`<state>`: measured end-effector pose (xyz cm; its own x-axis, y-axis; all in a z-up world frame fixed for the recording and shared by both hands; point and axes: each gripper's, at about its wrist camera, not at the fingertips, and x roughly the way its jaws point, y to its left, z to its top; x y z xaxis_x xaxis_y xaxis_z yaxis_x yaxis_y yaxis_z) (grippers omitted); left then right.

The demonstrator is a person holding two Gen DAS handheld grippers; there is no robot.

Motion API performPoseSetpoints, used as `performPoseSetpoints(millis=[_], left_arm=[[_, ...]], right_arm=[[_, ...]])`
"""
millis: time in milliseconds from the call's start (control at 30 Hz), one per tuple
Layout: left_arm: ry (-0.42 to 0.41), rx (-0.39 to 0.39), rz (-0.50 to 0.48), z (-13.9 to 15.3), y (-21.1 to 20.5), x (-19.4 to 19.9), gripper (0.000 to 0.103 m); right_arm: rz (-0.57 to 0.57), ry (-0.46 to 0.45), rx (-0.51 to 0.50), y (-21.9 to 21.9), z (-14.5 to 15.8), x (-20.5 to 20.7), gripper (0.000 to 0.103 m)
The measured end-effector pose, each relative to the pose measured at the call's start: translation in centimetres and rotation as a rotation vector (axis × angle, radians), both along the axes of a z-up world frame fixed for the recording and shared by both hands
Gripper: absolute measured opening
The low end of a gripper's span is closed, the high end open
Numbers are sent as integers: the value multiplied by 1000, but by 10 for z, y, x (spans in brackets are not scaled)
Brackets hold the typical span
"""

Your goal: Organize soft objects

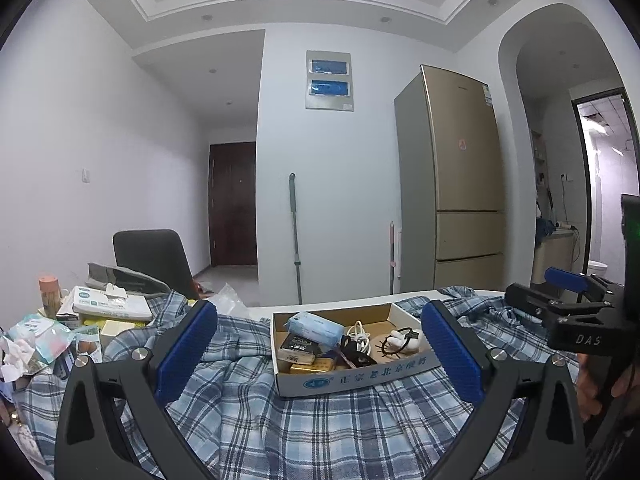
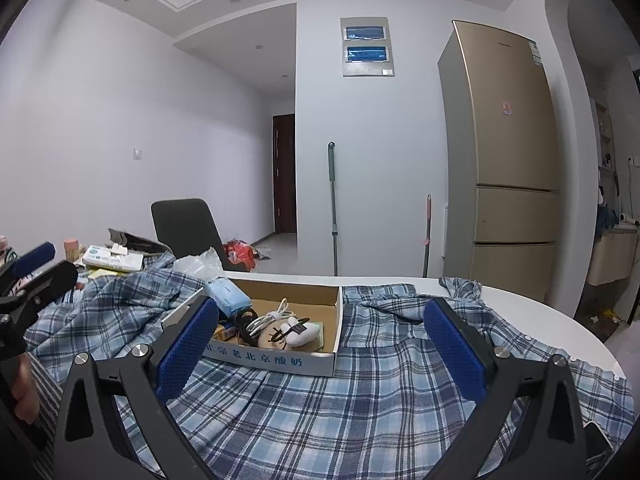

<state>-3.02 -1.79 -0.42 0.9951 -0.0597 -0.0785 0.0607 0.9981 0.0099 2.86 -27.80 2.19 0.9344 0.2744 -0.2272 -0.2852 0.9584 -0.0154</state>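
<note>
A blue-and-white plaid shirt (image 2: 320, 408) lies spread and rumpled over the white worktop (image 2: 540, 304), covering most of the near surface. On top of it sits a shallow cardboard box (image 2: 280, 356) with printed Chinese lettering, holding a blue tissue pack (image 2: 228, 296), a coiled white cable (image 2: 272, 316) and other small items.

The left gripper (image 1: 320, 356) hovers above the cloth with its blue-padded fingers (image 1: 184, 348) spread wide, holding nothing; the box shows in the gap between them. The right gripper (image 2: 320, 352) is likewise wide open and empty, its fingers (image 2: 454, 348) framing the box's right end and the shirt beyond it.

The shirt looks like thin woven cotton: light, limp and prone to sagging wherever it is not supported. It will not slip much against the textured pads, but a pinch on a single layer in the middle will only lift a tent of fabric. Better holds are likely the thicker parts: the collar, which seems to lie at the far right near the worktop edge (image 2: 460, 288), the buttoned placket edge (image 2: 560, 356) at the right, or a seam or hem, one for each gripper.

The box weighs down the cloth, so pulling the shirt now risks dragging or tipping it and spilling its contents. I judge the box needs moving first.

At the far left lie tissue packets (image 1: 112, 300) and assorted clutter beside a dark chair (image 1: 152, 260).
</note>
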Motion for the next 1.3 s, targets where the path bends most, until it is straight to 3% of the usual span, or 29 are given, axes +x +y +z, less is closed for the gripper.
performPoseSetpoints(millis=[600,833,1300], left_arm=[[9,8,0,-2,-6,0,103],[9,8,1,-1,-6,0,103],[28,30,23,-6,-7,4,103]], right_arm=[[1,4,-2,2,0,2,103],[15,11,-61,14,-3,2,103],[12,1,-41,10,-1,-1,103]])
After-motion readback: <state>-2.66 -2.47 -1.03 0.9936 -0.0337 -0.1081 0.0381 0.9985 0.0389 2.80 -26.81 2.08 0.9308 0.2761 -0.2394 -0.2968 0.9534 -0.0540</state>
